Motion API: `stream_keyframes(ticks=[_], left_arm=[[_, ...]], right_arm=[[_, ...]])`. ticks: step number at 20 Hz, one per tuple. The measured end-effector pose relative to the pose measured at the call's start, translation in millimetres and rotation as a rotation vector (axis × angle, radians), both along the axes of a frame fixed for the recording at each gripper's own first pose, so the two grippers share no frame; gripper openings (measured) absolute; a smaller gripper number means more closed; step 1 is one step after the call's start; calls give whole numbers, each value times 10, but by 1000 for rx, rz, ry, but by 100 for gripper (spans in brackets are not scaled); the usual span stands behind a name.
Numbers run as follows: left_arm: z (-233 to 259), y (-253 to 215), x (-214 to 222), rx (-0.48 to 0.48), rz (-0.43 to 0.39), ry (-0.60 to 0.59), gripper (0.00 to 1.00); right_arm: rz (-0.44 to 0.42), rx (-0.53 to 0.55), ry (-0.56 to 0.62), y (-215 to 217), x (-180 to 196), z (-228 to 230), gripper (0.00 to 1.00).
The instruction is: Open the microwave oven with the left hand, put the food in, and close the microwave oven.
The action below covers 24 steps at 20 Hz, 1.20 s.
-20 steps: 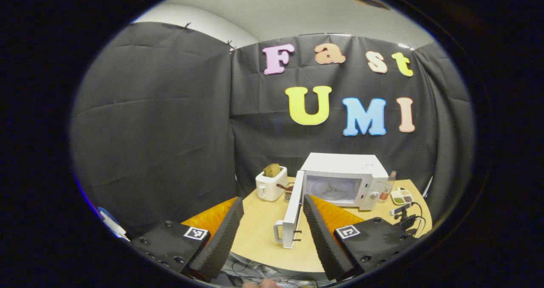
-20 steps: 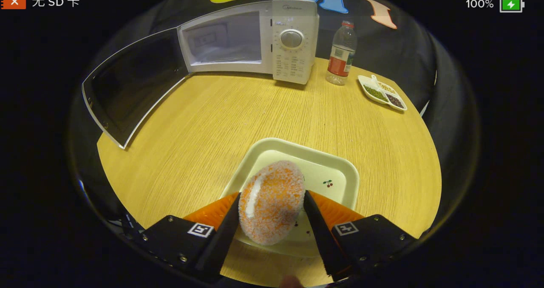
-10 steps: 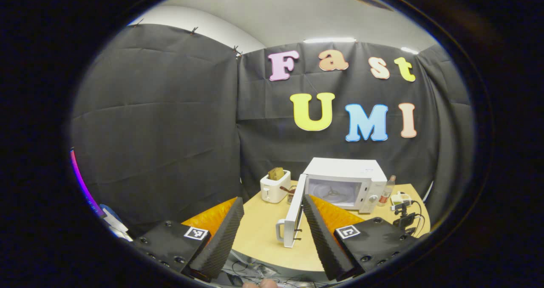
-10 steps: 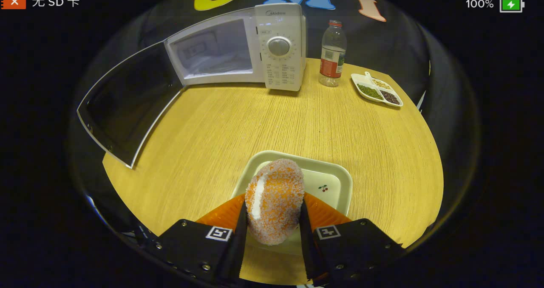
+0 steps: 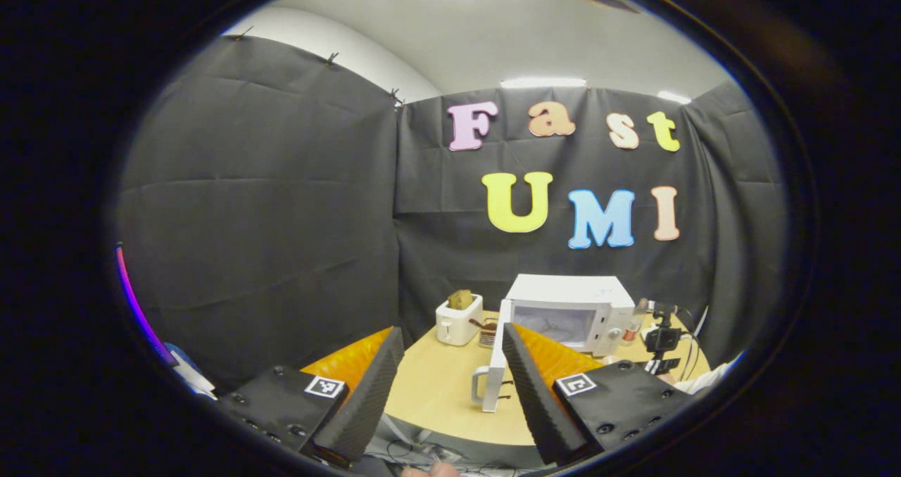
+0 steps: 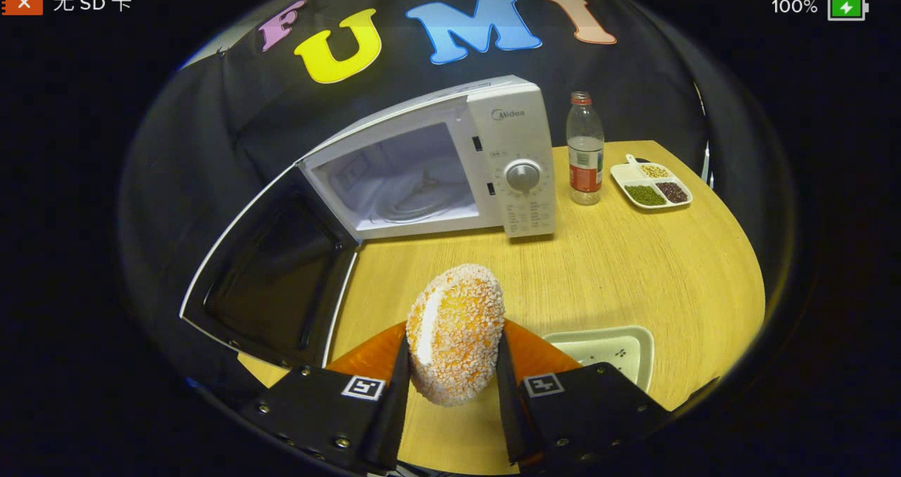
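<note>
now the right gripper (image 6: pixel 450 385) has its two fingers pressed on the food (image 6: pixel 456 333), a round crumb-coated bun with a pale band down its left edge. one finger (image 6: pixel 394 399) is on the left flank and the other on the right. the bun stands on edge between them, its top rising above the fingertips, lifted off the table (image 6: pixel 633 266). the tray (image 6: pixel 637 343) lies on the table to the lower right of the bun, apart from it, partly hidden behind the right finger.

ahead of the bun the microwave (image 6: pixel 517 132) stands with its door (image 6: pixel 274 280) swung wide to the left, and the cavity is bare white with the turntable ring showing. right of the microwave a bottle (image 6: pixel 584 150) stands upright, and past it a divided dish (image 6: pixel 651 188) of beans sits near the table edge.

in the left gripper view the left gripper (image 5: pixel 447 385) is held back from the table, fingers spread apart with nothing between them. the microwave (image 5: pixel 570 294) is far ahead with the door (image 5: pixel 496 364) edge-on toward the camera, handle at its near end. a toaster (image 5: pixel 457 319) sits left of it.
</note>
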<state>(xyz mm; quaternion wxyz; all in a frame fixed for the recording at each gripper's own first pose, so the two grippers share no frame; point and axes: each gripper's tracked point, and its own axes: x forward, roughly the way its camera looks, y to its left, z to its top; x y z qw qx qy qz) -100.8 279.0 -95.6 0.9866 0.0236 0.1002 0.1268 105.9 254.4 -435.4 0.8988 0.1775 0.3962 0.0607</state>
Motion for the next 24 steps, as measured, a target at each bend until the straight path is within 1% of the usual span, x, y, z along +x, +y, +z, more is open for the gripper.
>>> stream_keyframes(ticks=[4,8,10,13,15,16,17,19,20,24], left_arm=[[-83,141,148,-17,34,15,92],[-135,147,317,-14,49,34,93],[-201,189,430,-7,71,59,93],[-302,214,512,-32,115,81,94],[-330,246,516,-45,145,91,92],[-371,266,512,-51,160,107,94],[-415,285,490,-53,172,127,93],[-406,320,476,-33,185,146,93],[-409,335,466,-20,191,154,93],[-490,350,492,-5,201,196,93]], right_arm=[[-2,36,-16,298,365,-37,57],[-36,104,-7,538,739,-111,57],[-48,124,-11,627,956,-150,57],[-69,161,-25,825,1306,-233,57],[-106,176,-49,914,1552,-281,57],[-129,182,-59,957,1646,-323,57],[-150,192,-60,1004,1742,-355,57],[-186,226,-60,1106,1923,-446,57],[-200,228,-58,1154,2001,-504,59],[-226,189,-95,1190,2308,-597,59]])
